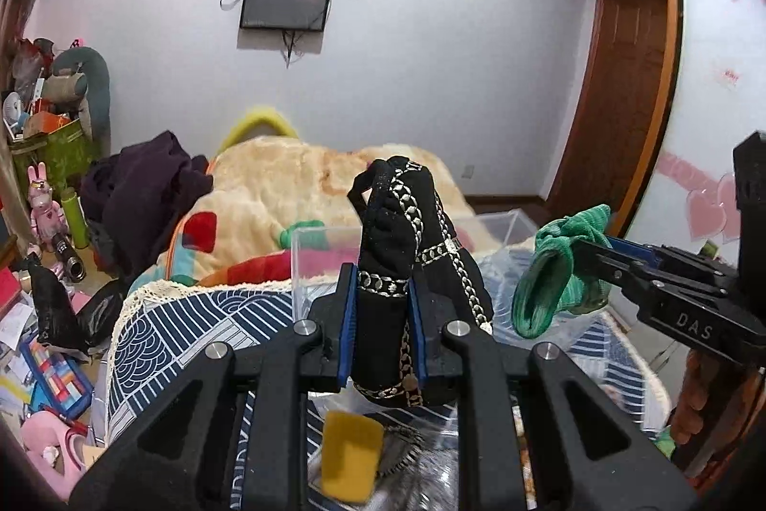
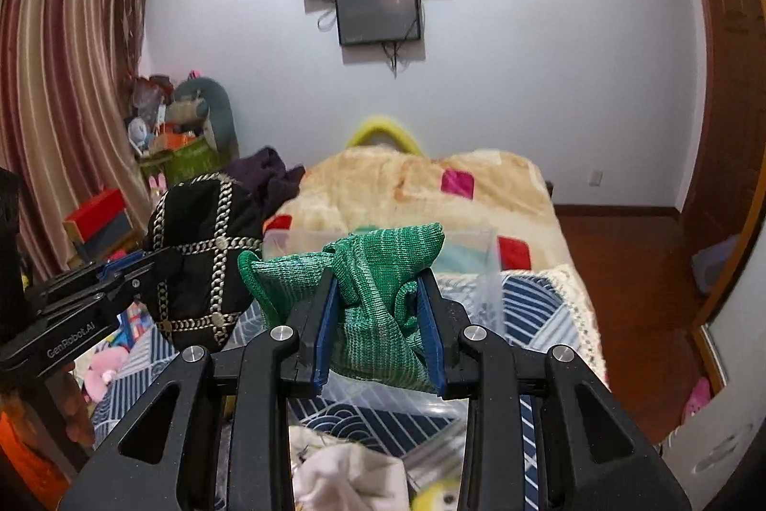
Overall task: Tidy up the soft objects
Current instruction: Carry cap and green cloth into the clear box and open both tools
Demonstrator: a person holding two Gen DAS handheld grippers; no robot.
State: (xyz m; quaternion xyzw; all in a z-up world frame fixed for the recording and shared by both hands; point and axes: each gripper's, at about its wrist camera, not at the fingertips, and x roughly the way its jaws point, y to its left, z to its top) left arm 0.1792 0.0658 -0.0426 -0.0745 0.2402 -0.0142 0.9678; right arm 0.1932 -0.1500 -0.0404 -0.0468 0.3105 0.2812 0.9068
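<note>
A: Where is the black fabric piece trimmed with silver chain-pattern braid [image 1: 411, 233]?

B: Up in the air over the bed, pinched between the blue pads of the left tool [image 1: 381, 319], whose fingers are closed tight on its lower part. The rest of it stands up above the fingers.

A: And the green ribbed knit cloth [image 2: 373, 295]?

B: Bunched inside the right tool [image 2: 380, 338], which is clamped on it from both sides. From the left wrist view that green bundle [image 1: 560, 271] hangs at the fingertips, apart from the black piece and to its right.

A: What sits under them?

B: A clear plastic storage box [image 2: 488, 271] rests on the navy-and-white patterned bedspread [image 1: 182, 329], just beyond both tools. Past it lies a cream fleece blanket with coloured squares [image 2: 411, 185], and a dark purple garment [image 1: 143, 195] is heaped at the bed's left edge.
</note>
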